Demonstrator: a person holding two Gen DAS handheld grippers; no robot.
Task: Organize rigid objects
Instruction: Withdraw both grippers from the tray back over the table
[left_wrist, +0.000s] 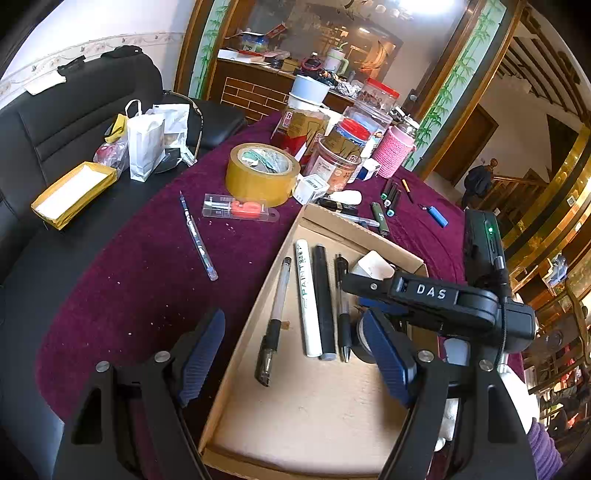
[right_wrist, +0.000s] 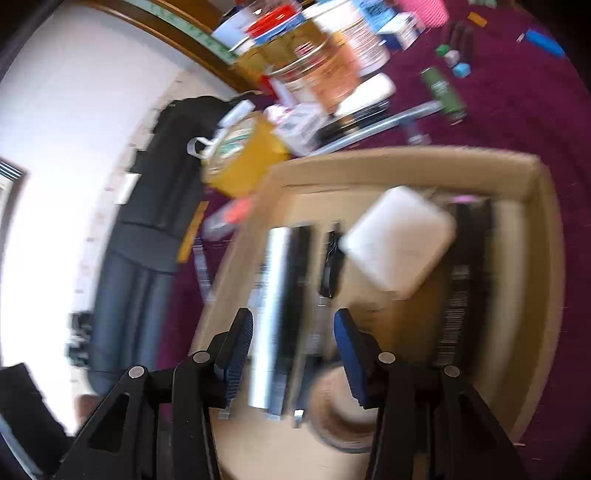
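**Both grippers over the cardboard tray, jaws apart, nothing held**

Nearest my left camera are the left gripper's (left_wrist: 295, 354) own blue-padded fingers (left_wrist: 201, 356), spread wide with nothing between the pads; one finger hangs over the purple tablecloth (left_wrist: 129, 266), the other over the tray. From there I go by size. Largest is that cloth, covering the table. On it sits the shallow cardboard tray (left_wrist: 255, 306), open-topped. Behind the tray, a wide roll of tan packing tape (left_wrist: 263, 173) lies flat, with a cluster of jars (left_wrist: 332, 147) beyond it. Inside the tray a white adapter block (left_wrist: 375, 265) rests at the far end, and four long items lie side by side, roughly parallel: a white paint marker (left_wrist: 307, 302), a black cylinder (left_wrist: 325, 302) touching it, a clear gel pen with black grip (left_wrist: 275, 321) to one side, a black pen (left_wrist: 342, 306) to the other. Out on the cloth, apart from the tray, lie a blue pen (left_wrist: 197, 236), a clear packet with red contents (left_wrist: 240, 210) and a small blue lighter (left_wrist: 438, 216).

My right camera is blurred. The right gripper (right_wrist: 293, 350) stands over the same tray (right_wrist: 546, 258), jaws moderately apart, pads touching nothing I can make out; the marker and cylinder streak between them below
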